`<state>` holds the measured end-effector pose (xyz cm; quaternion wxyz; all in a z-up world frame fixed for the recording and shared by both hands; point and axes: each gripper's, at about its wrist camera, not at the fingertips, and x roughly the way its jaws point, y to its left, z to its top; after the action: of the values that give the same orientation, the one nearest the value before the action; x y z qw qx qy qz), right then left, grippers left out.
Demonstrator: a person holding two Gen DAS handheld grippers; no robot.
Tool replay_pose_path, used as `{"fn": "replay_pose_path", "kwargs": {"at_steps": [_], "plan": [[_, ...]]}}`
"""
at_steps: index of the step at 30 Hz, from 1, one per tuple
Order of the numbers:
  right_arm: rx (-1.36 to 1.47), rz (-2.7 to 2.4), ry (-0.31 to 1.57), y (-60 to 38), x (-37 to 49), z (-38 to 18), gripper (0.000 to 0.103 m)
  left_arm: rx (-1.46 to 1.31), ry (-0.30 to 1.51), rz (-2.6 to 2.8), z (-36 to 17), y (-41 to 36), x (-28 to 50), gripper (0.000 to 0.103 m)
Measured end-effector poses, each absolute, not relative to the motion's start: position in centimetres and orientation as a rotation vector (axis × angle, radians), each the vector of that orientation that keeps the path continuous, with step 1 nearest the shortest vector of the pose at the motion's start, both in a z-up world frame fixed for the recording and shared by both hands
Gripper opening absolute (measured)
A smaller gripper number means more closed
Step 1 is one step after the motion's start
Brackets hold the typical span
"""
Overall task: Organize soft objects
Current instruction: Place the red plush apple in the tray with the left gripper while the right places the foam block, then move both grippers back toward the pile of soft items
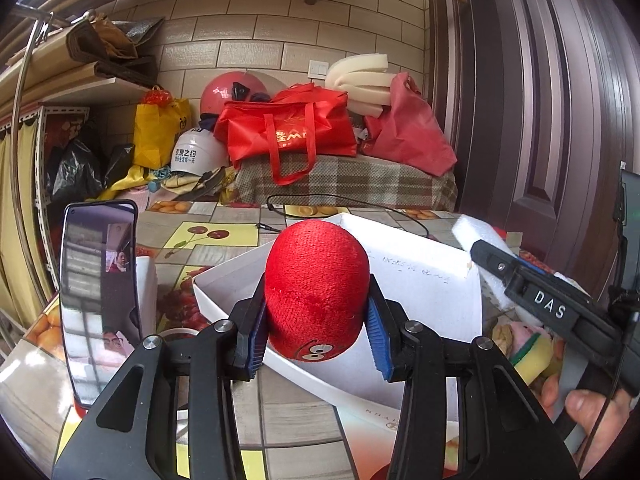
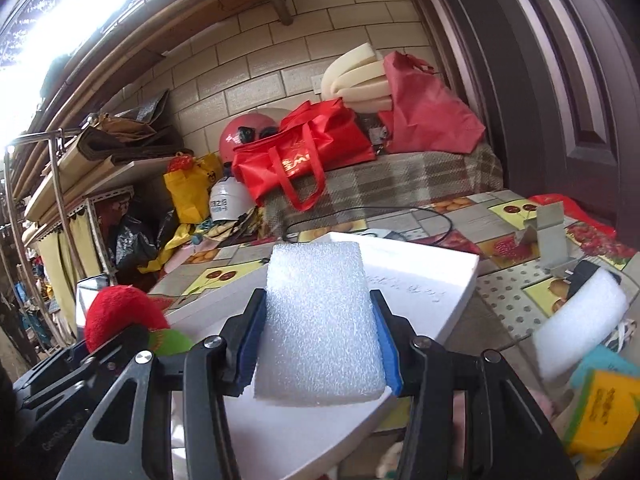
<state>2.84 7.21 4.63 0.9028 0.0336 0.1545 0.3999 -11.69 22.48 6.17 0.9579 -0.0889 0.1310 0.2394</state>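
My left gripper [image 1: 316,316] is shut on a red plush ball [image 1: 316,288] with cartoon eyes and holds it over the white open box [image 1: 424,280]. My right gripper [image 2: 318,328] is shut on a white foam block [image 2: 318,320] and holds it over the same white box [image 2: 440,280]. The red plush ball also shows at the left of the right wrist view [image 2: 120,314]. The right gripper with its foam block [image 1: 476,232] shows at the right of the left wrist view.
A phone [image 1: 100,296] stands left of the box. Sponges [image 1: 532,352] lie right of the box, with another white foam piece [image 2: 580,332] and yellow pack [image 2: 600,412]. A grey stand [image 2: 550,236] and black cable [image 1: 340,204] are on the fruit-print tablecloth. Red bags [image 1: 292,128] sit behind.
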Motion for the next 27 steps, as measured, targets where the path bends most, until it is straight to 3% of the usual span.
{"fn": "replay_pose_path", "kwargs": {"at_steps": [6,14,17,19,20,21,23,27], "plan": [[0.113,0.738,0.342,4.2,6.0,4.6,0.050,-0.171,0.298,0.462,6.1,23.3,-8.2,0.042],[0.012,0.839,0.348,8.9,3.1,4.9,0.050,-0.255,0.317,0.511,6.0,26.6,-6.1,0.043],[-0.001,0.840,0.355,10.1,3.4,4.8,0.051,-0.294,0.332,0.510,5.7,27.3,-6.0,0.051],[-0.024,0.851,0.373,10.8,3.7,4.6,0.071,-0.304,0.330,0.536,5.7,27.5,-6.1,0.067],[-0.025,0.848,0.369,10.8,3.7,4.7,0.089,-0.314,0.326,0.544,5.7,27.6,-6.2,0.086],[-0.012,0.828,0.354,10.5,3.7,4.8,0.096,-0.325,0.323,0.550,5.6,27.8,-6.3,0.099],[0.012,0.823,0.337,10.0,3.6,4.9,0.103,-0.333,0.311,0.547,5.6,27.8,-6.6,0.103],[0.005,0.807,0.312,9.2,2.6,4.9,0.103,-0.299,0.289,0.548,5.8,27.1,-6.8,0.103]]}}
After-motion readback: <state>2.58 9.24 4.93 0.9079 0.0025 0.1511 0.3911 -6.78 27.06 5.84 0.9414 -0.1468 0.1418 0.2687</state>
